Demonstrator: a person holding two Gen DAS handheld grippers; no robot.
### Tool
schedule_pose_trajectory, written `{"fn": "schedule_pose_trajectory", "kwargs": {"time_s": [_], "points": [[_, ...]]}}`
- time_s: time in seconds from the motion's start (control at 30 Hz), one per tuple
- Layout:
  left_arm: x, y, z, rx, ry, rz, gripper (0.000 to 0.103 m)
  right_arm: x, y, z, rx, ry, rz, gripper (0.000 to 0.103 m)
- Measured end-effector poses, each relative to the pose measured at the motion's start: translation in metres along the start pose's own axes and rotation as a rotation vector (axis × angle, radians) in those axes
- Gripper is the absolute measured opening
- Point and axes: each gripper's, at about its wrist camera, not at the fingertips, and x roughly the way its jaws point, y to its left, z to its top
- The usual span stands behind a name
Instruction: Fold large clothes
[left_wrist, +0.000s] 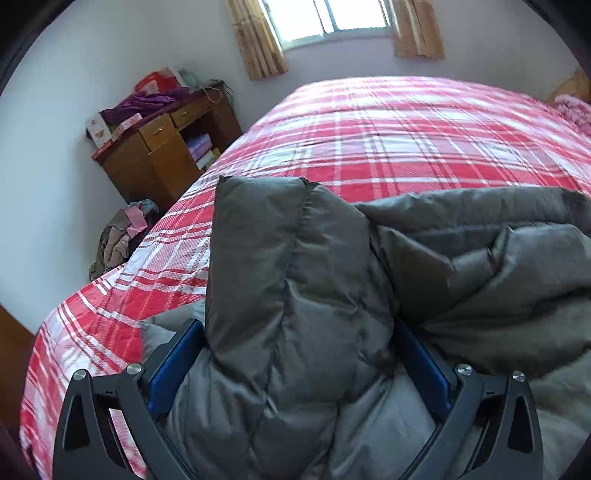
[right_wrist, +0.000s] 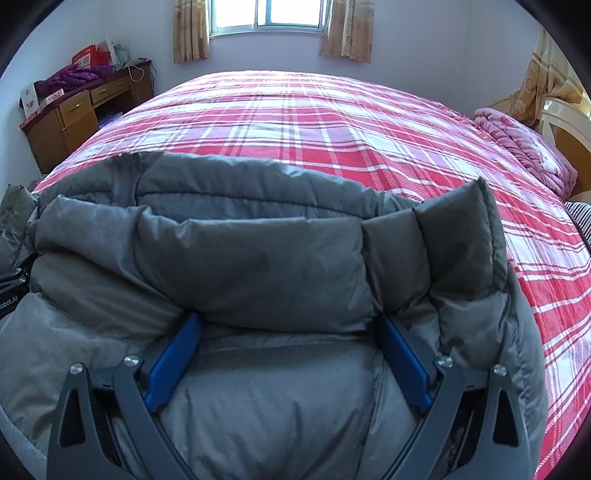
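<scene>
A grey padded jacket lies bunched at the near edge of the bed. In the left wrist view its thick fold rises between the blue fingers of my left gripper. The jaws stand wide apart, so the gripper is open, and the fabric covers the fingertips. In the right wrist view the jacket fills the gap of my right gripper the same way, a padded roll lying across its spread blue fingers. That gripper is open too. A bit of the left gripper's body shows at the left edge.
The bed carries a red and white plaid cover. A pink quilt lies by the headboard at the right. A wooden desk with clutter and a pile of clothes stand left of the bed, under a curtained window.
</scene>
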Motion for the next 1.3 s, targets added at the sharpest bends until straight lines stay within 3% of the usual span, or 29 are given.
{"fn": "schedule_pose_trajectory", "kwargs": {"time_s": [0.1,0.23,0.37,0.47,0.57,0.87,0.97,1.1,1.13,1.2,1.3], "points": [[-0.043,0.016,-0.003,-0.027,-0.066,-0.007,0.102,-0.012,0.002,0.003,-0.014,0.013,-0.028,0.095],[-0.090,0.017,-0.018,0.004,-0.195,0.012,0.102,-0.067,0.016,0.002,0.028,-0.112,0.002,0.095],[-0.076,0.005,-0.039,0.037,-0.163,0.043,0.102,-0.087,0.057,-0.005,-0.037,-0.136,0.046,0.095],[-0.056,0.005,-0.053,0.015,-0.134,0.028,0.102,-0.074,0.086,-0.018,-0.122,-0.113,0.011,0.095],[-0.048,0.011,-0.055,-0.016,-0.137,0.004,0.102,-0.054,0.089,-0.028,-0.135,-0.070,0.012,0.095],[-0.035,0.006,-0.051,-0.007,-0.103,0.014,0.102,-0.029,0.087,-0.031,-0.123,-0.050,0.018,0.100],[-0.053,0.011,-0.048,0.027,-0.089,0.027,0.102,-0.028,0.088,-0.029,-0.123,-0.036,0.019,0.100],[-0.117,0.053,-0.061,-0.013,-0.230,0.074,0.102,-0.059,0.080,-0.032,-0.132,-0.049,0.025,0.099],[-0.124,0.066,-0.070,-0.039,-0.225,0.087,0.102,-0.079,0.076,-0.038,-0.126,-0.095,0.028,0.100],[-0.115,0.088,-0.090,-0.105,-0.150,0.027,0.102,-0.112,0.073,-0.054,-0.132,-0.166,0.016,0.102],[-0.083,0.101,-0.113,-0.161,-0.031,0.010,0.102,-0.134,0.073,-0.082,-0.136,-0.193,0.009,0.103]]}}
